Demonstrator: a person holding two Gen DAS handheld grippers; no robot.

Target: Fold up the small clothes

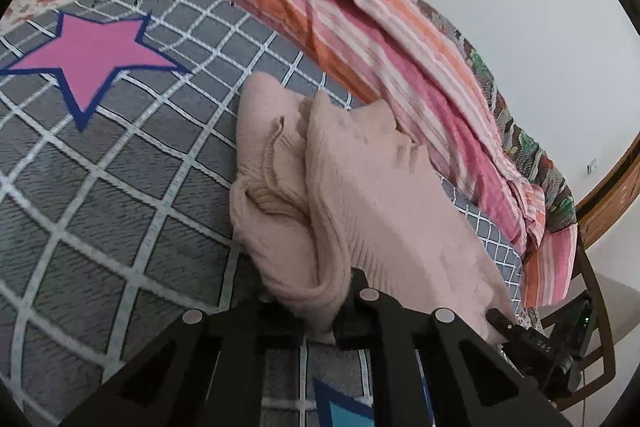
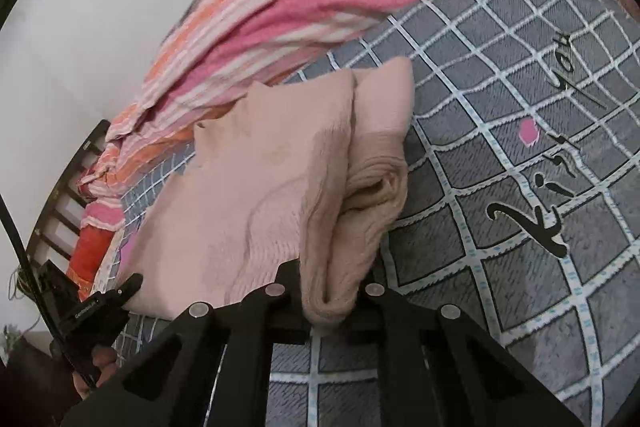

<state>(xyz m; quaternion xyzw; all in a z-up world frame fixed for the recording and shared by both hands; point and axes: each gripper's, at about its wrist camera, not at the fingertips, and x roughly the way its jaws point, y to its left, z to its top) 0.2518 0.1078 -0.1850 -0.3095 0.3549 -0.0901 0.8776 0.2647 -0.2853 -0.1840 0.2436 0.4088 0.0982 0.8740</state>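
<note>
A small pale pink knit sweater lies partly folded on the grey checked bedspread. My left gripper is shut on a bunched edge of the sweater, held just above the bed. In the right wrist view the same sweater stretches away from me, and my right gripper is shut on another folded edge of it. The other gripper's tip shows at the sweater's far corner in each view: the right one and the left one.
A pink and orange striped quilt is heaped along the far side of the bed against a white wall. A pink star is printed on the bedspread. A wooden bed frame rises at the right.
</note>
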